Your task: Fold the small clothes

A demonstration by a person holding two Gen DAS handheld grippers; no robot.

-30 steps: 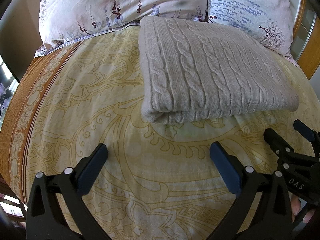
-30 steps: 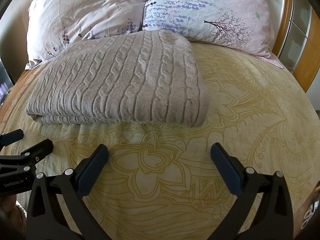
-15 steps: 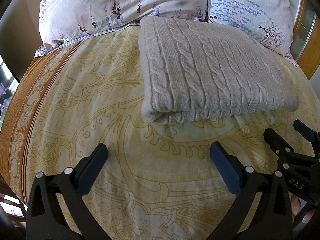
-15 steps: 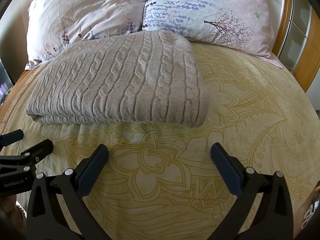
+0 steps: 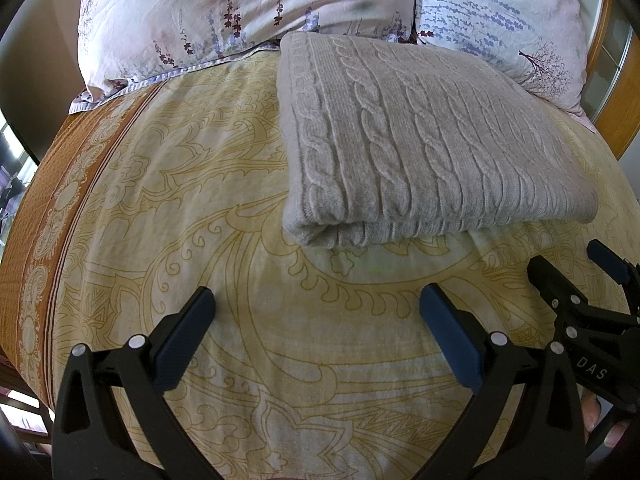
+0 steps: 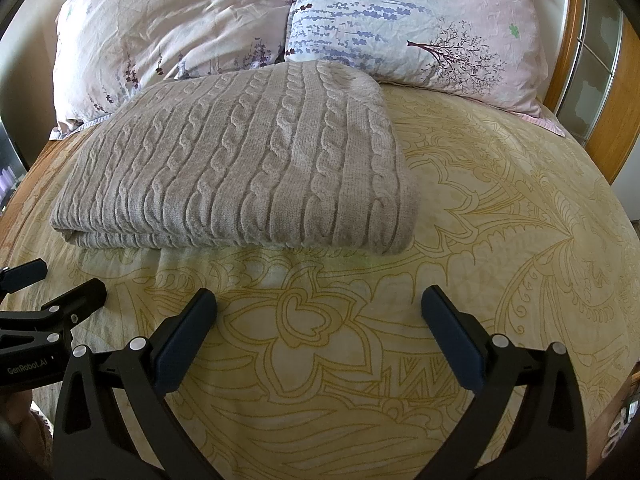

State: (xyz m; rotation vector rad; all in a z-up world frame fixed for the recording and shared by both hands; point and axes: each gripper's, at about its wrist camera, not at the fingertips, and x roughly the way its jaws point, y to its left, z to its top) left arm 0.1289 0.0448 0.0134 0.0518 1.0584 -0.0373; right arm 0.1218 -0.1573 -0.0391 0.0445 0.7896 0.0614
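Left hand-held gripper (image 5: 316, 312): jaws spread wide, nothing between them; it hangs over the bedspread near the foot edge of the bed, short of the sweater and not touching it.
Right hand-held gripper (image 6: 318, 312): also spread wide and empty, over the bedspread just short of the sweater's near edge; the left one shows beside it at the left margin of the right wrist view.
Sweater (image 5: 420, 140): a grey cable-knit piece, lying folded into a neat rectangle on the bed, its far edge up against the pillows at the head end. Along the near edge the stacked layers show, with a rounded fold at the left near corner.
Bed (image 5: 160, 200): covered by a yellow patterned spread with an orange border along its left edge; a wooden frame shows at the right edge.
Pillows (image 6: 400, 20): two floral ones across the head of the bed, the sweater's far edge touching or overlapping them; I cannot tell which.
Done so far: the sweater looks fully folded, edges roughly squared, no sleeve or hem hanging loose in either view.
Left to do: judging by these views, little or nothing on this piece, perhaps a light smoothing or moving it aside. No other garment is in sight, so whether more clothes wait cannot be told.
Risk: a pinch at the near edge could lift only the top layer and undo the fold.
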